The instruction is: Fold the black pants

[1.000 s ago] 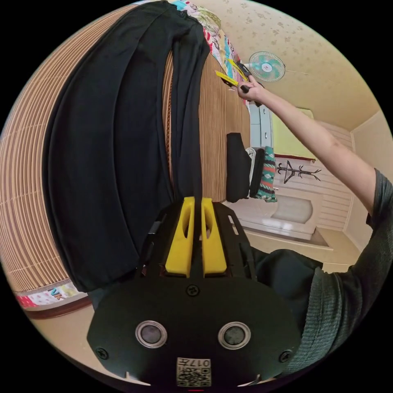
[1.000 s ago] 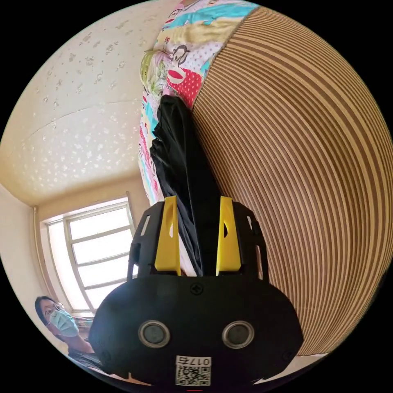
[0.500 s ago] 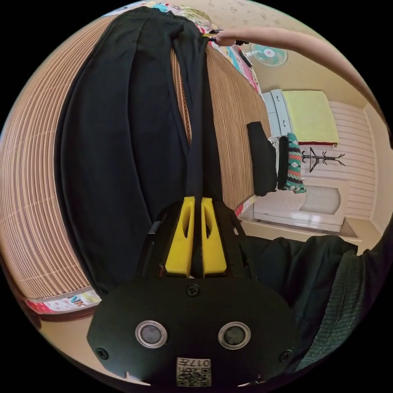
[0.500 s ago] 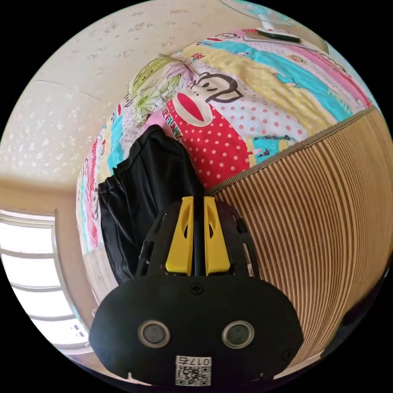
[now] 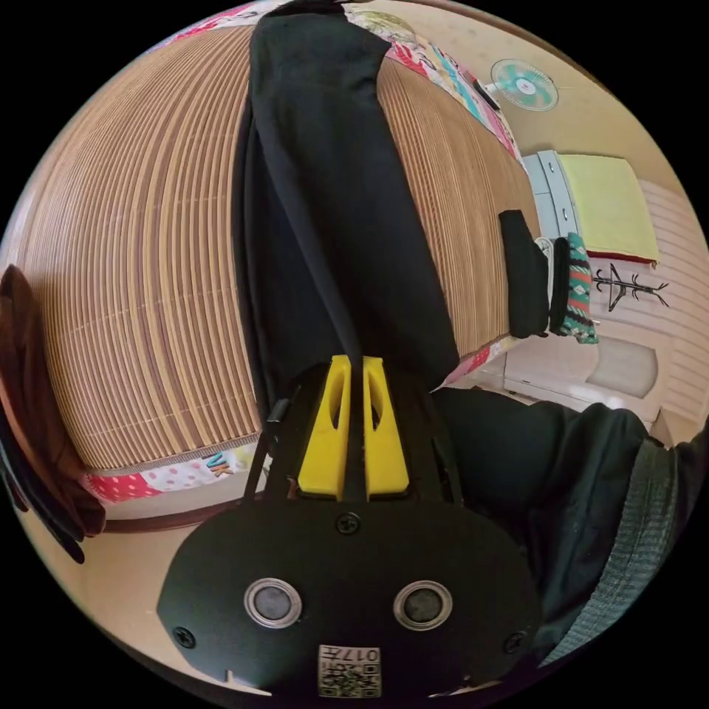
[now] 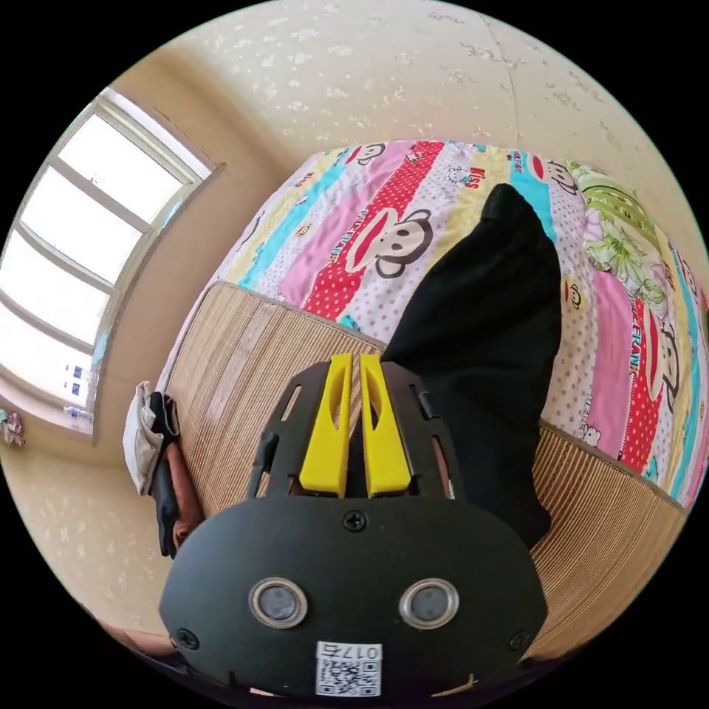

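Black pants (image 5: pixel 332 192) run up frame centre w/ legs stacked on the striped mat (image 5: pixel 140 244). Left gripper (image 5: pixel 354 365) pinches their near end; right gripper (image 6: pixel 354 365) pinches the other. Risk: uneven pull skews the stacked legs, or thin cloth slips out.

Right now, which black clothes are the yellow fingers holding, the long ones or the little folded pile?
The long black pants, stretched along the striped mat. The left gripper pinches their near end. The small folded black pile sits untouched at the mat's edge.
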Tool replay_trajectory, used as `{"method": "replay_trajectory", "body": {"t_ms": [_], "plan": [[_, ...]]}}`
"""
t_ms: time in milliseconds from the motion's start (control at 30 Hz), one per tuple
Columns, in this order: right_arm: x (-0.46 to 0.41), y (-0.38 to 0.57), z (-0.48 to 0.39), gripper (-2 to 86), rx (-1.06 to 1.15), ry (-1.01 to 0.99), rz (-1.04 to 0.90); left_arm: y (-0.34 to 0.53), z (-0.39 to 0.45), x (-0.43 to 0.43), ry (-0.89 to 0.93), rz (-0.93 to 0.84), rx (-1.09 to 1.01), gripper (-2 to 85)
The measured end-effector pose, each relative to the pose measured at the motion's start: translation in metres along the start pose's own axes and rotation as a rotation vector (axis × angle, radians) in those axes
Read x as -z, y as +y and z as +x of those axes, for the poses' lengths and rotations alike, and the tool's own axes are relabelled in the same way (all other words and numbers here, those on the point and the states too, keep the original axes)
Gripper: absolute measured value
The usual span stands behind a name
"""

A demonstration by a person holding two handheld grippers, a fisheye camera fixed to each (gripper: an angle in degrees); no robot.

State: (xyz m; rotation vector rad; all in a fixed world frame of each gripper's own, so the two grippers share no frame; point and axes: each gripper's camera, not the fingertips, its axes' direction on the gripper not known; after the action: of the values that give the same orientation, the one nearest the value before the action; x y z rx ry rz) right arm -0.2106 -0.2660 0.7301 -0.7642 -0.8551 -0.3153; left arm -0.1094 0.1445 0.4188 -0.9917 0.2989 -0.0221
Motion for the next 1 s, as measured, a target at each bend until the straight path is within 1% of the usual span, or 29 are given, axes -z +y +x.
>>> {"method": "replay_trajectory", "body": {"t_ms": [33, 100, 133, 167, 200, 233, 300, 333, 400, 500, 600, 733, 800, 867, 900, 1000], "plan": [[-0.001, 0.008, -0.001, 5.4, 0.019, 0.008, -0.012, 0.000, -0.009, -0.002, 0.039, -0.011, 0.006, 0.8], [-0.003, 0.063, -0.004, 7.7, 0.145, 0.017, -0.106, 0.000, -0.021, -0.004, 0.112, -0.006, 0.025, 0.8], [-0.003, 0.082, -0.003, 8.1, 0.167, 0.025, -0.130, 0.000, -0.026, -0.004, 0.149, -0.002, 0.035, 0.8], [-0.004, 0.124, 0.002, 8.3, 0.194, 0.046, -0.185, 0.001, -0.029, -0.003, 0.177, 0.000, 0.042, 0.8], [-0.004, 0.168, 0.009, 8.4, 0.190, 0.065, -0.247, 0.002, -0.029, -0.002, 0.187, 0.004, 0.043, 0.8], [-0.004, 0.191, 0.013, 8.4, 0.178, 0.067, -0.280, 0.003, -0.029, -0.001, 0.200, 0.015, 0.047, 0.8], [0.000, 0.281, 0.030, 8.8, 0.057, 0.006, -0.386, 0.006, -0.027, 0.002, 0.203, 0.025, 0.056, 0.8], [0.000, 0.303, 0.033, 8.9, 0.017, -0.028, -0.410, 0.006, -0.025, 0.002, 0.199, 0.026, 0.062, 0.8], [0.000, 0.383, 0.038, 9.4, -0.142, -0.179, -0.493, 0.006, -0.021, 0.004, 0.185, 0.021, 0.072, 0.8], [-0.003, 0.454, 0.026, 9.0, -0.241, -0.240, -0.579, 0.002, -0.012, 0.008, 0.158, -0.004, 0.082, 0.8], [-0.004, 0.489, 0.017, 6.4, -0.333, -0.304, -0.615, -0.001, 0.001, 0.014, 0.123, -0.032, 0.051, 0.7], [0.010, 0.500, 0.004, 2.9, -0.321, -0.263, -0.619, 0.005, 0.018, 0.027, 0.065, -0.118, 0.047, 0.4], [0.036, 0.500, -0.010, 2.3, -0.271, -0.273, -0.568, 0.014, 0.029, 0.047, 0.103, -0.090, 0.015, 0.3], [0.055, 0.503, -0.022, 2.1, -0.246, -0.228, -0.532, 0.033, 0.039, 0.083, 0.153, 0.029, -0.055, 0.1], [0.065, 0.508, -0.029, 1.9, -0.232, -0.195, -0.505, 0.039, 0.039, 0.090, 0.164, 0.058, -0.067, 0.1], [0.065, 0.521, -0.038, 1.8, -0.246, -0.224, -0.438, 0.061, 0.018, 0.105, 0.223, 0.152, -0.027, 0.1]]}}
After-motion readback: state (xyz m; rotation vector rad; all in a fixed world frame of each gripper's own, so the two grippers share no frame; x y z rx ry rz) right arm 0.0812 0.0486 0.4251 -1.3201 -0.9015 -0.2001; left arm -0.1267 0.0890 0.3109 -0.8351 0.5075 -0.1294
